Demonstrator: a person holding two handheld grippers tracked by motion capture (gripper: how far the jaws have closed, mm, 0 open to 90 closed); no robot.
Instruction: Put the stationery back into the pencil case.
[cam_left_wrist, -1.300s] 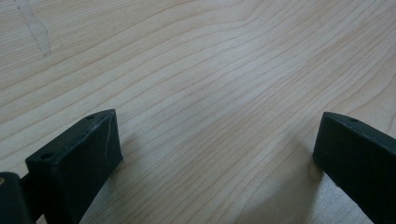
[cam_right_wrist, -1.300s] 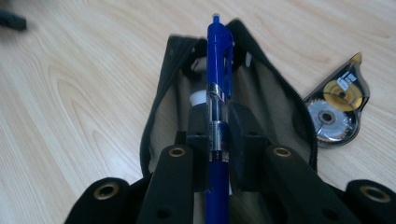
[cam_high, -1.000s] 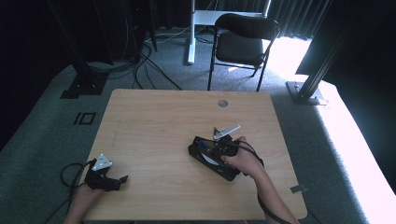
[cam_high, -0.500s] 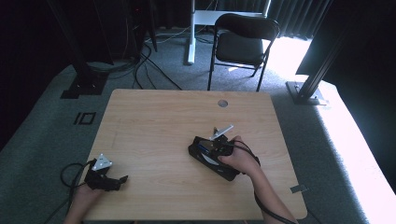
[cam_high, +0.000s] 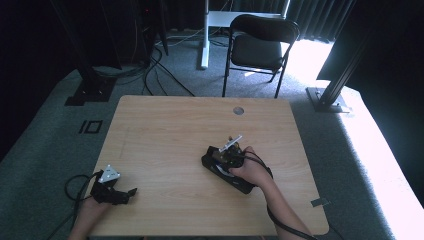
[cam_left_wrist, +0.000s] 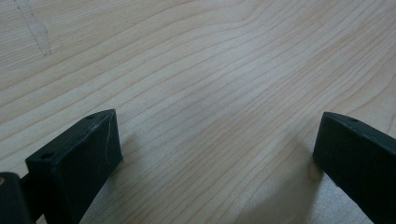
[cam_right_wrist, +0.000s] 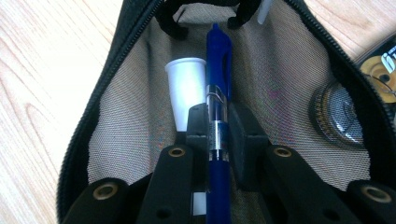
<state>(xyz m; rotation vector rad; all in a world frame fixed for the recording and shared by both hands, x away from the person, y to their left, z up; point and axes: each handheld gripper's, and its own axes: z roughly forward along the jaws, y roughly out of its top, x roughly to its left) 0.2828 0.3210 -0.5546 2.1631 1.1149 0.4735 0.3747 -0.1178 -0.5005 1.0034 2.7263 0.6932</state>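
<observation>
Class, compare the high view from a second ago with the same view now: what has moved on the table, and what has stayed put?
The right tool has tipped steeper and sunk toward the open black pencil case, its grey plate shifting slightly nearer the person. In the right gripper view it is shut on a blue pen inside the case. The left tool, the case and the wooden table stayed as they were.

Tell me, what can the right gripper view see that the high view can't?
Right gripper view alone: a blue pen clamped between the right gripper jaws, a white cap beside it, and the case's mesh lining. High view alone: the left gripper, open on the table, and a chair. Both: the black case and wooden tabletop.
</observation>
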